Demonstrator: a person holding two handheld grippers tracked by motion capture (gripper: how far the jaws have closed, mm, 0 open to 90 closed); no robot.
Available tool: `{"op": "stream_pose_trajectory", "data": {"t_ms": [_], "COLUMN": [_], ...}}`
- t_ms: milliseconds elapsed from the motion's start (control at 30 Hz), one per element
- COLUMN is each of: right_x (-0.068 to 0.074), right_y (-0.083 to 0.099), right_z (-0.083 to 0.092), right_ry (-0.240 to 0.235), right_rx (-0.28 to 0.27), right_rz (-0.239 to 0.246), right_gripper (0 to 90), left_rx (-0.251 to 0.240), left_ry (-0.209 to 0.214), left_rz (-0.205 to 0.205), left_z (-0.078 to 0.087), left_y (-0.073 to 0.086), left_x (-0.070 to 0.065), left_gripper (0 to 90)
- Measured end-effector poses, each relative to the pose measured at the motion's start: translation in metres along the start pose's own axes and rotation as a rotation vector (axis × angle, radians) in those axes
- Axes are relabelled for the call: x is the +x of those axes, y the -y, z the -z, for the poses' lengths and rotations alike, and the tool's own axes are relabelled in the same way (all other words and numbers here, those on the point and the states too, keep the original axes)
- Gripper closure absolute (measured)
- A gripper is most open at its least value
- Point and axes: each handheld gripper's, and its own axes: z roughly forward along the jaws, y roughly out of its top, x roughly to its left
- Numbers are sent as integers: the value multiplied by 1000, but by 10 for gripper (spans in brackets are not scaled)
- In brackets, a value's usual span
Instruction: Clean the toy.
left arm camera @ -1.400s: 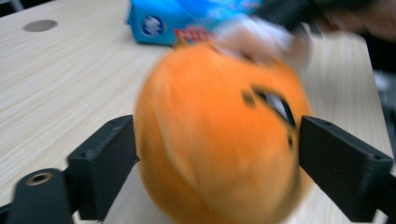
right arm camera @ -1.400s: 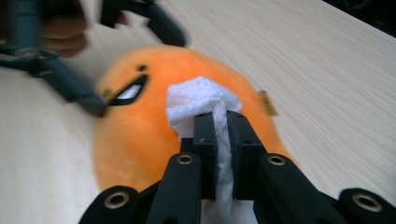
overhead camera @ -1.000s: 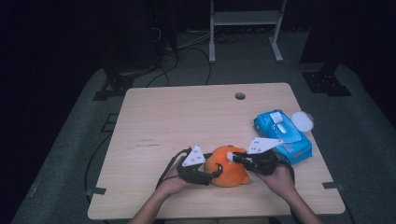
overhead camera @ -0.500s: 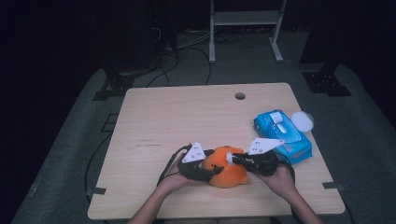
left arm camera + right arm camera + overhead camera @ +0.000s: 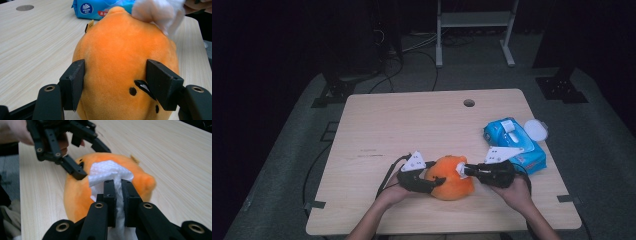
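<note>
An orange plush toy (image 5: pixel 452 178) lies near the table's front edge. My left gripper (image 5: pixel 432 184) grips it from the left; in the left gripper view both jaws press into the orange plush toy's (image 5: pixel 125 62) sides. My right gripper (image 5: pixel 466 172) is shut on a white tissue (image 5: pixel 460 170), which rests on the toy's top. The right gripper view shows the white tissue (image 5: pixel 110 173) bunched between the right gripper's (image 5: pixel 118 183) jaws over the plush toy (image 5: pixel 82 192), with the left gripper (image 5: pixel 77 172) beyond.
A blue pack of wipes (image 5: pixel 514 145) with its white lid open lies at the table's right side, also seen as the blue pack (image 5: pixel 100 8) behind the toy. The wooden table (image 5: pixel 412 125) has a cable hole (image 5: pixel 469 103) at the back.
The tissue in my right gripper has shifted slightly across the toy's top. The left gripper keeps its hold on the toy.
</note>
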Motion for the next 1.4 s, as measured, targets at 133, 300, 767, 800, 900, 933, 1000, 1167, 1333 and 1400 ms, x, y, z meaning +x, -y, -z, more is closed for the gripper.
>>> {"op": "stream_pose_trajectory", "data": {"t_ms": [133,300,767,800,900,933,1000,1167,1333,1400], "right_x": [-2,-20,-6,-9,-7,-3,3,-11,-20,-18], "right_y": [2,19,9,13,13,11,6,9,13,13], "right_z": [-3,-1,-2,0,1,0,-4,0,1,1], "right_ry": [24,74,28,16,-24,-49,-63,10,41,37], "right_rx": [33,84,88,107,96,87,86,54,29,29], "right_rz": [15,-36,35,28,29,40,64,-14,-59,-51], "right_gripper": [826,825,826,826,826,826,826,827,825,825], "left_rx": [-3,-10,-38,-42,-37,-36,-38,-34,-20,-16], "left_ry": [7,6,11,12,10,11,8,21,29,39], "left_rz": [13,33,105,106,102,97,60,-63,-98,-80], "left_z": [2,2,2,1,1,1,1,-4,-5,-3], "left_y": [2,4,6,7,7,7,6,0,-4,-6], "left_x": [3,5,13,13,12,12,9,-10,-17,-13], "left_gripper": [335,333,319,316,312,312,312,326,316,296]}}
